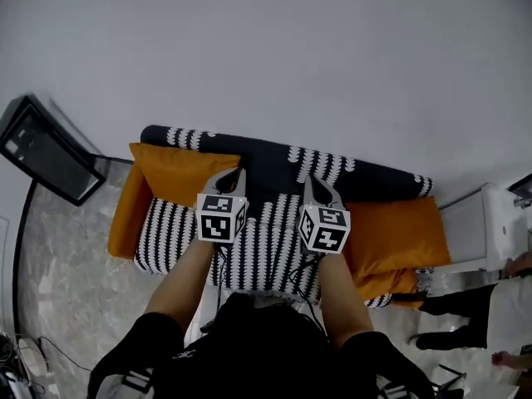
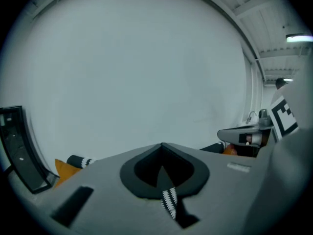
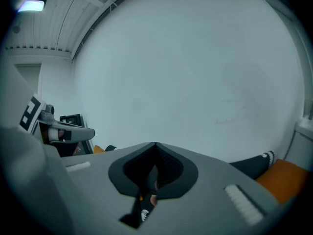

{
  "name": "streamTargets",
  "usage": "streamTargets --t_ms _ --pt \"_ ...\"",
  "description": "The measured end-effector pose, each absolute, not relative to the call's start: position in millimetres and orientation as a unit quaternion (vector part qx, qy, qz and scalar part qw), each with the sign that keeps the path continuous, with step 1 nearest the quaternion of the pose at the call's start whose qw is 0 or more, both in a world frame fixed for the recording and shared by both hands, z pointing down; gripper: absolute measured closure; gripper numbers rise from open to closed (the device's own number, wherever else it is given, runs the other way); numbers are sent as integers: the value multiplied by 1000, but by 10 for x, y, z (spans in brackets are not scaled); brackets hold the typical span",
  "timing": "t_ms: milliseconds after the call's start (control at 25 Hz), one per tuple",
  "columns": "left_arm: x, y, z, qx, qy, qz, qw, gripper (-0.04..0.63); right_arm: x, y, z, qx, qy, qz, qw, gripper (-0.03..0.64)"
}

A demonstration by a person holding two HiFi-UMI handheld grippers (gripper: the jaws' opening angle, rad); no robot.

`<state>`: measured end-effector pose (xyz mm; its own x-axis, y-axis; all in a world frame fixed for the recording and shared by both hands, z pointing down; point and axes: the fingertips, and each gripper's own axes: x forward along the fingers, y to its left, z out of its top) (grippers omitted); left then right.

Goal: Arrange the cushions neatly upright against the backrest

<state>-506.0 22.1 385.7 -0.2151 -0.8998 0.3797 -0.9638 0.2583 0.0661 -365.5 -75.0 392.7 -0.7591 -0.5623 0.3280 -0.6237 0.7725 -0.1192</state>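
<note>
While the left gripper (image 2: 162, 153) and right gripper (image 3: 155, 150) both pinch tight on the patterned cushion (image 1: 266, 248), orange cushions (image 1: 179, 169) flank it, with bare wall (image 1: 291, 48) ahead.

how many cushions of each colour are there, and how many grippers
orange cushions: 2
black-and-white patterned cushion: 1
grippers: 2, the left gripper and the right gripper, both shut on the patterned cushion
total: 5
</note>
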Motion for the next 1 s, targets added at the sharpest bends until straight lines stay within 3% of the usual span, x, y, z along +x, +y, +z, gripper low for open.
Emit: streamTargets --t_ms 440,1000 --pt "-3410 -508 3331 699 -701 67 125 586 -2155 -979 3454 433 -892 94 89 611" --pt "-2959 -580 3232 731 -668 61 121 588 -1716 -967 3386 463 -877 106 79 610"
